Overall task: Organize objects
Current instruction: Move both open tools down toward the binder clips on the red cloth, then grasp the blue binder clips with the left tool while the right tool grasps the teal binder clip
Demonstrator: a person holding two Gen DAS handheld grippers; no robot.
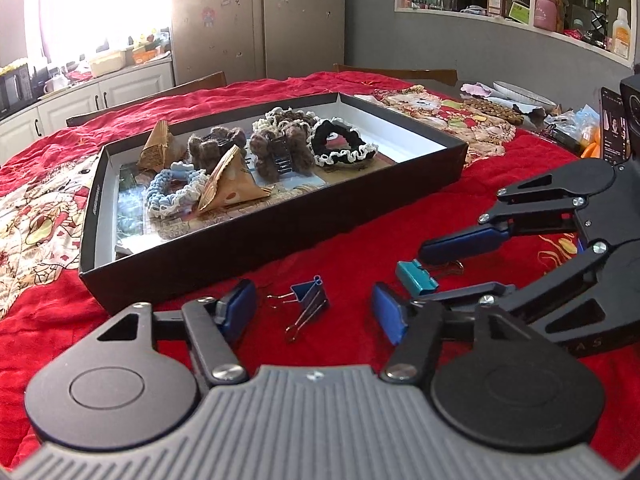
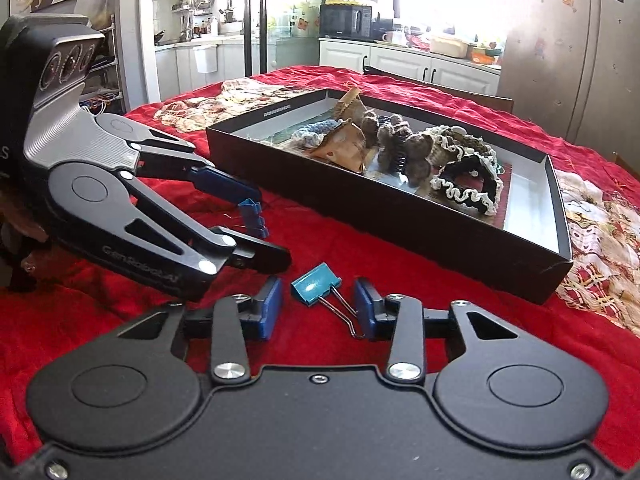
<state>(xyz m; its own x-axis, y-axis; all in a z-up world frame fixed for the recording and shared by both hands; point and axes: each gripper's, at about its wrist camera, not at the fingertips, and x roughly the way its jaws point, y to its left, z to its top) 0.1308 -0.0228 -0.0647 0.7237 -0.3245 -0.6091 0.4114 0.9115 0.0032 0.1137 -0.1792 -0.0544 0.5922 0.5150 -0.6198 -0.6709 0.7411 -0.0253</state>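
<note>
The dark-blue binder clip (image 1: 306, 300) and the teal binder clip (image 2: 316, 288) lie on the red surface just before the black box (image 1: 276, 236), each between unclenched jaws of the left gripper (image 1: 316, 312) and right gripper (image 2: 318, 312), so pinching, then lifting into the box, seems next.

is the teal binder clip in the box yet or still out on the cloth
Out. The teal binder clip lies on the red cloth before the black box.
</note>
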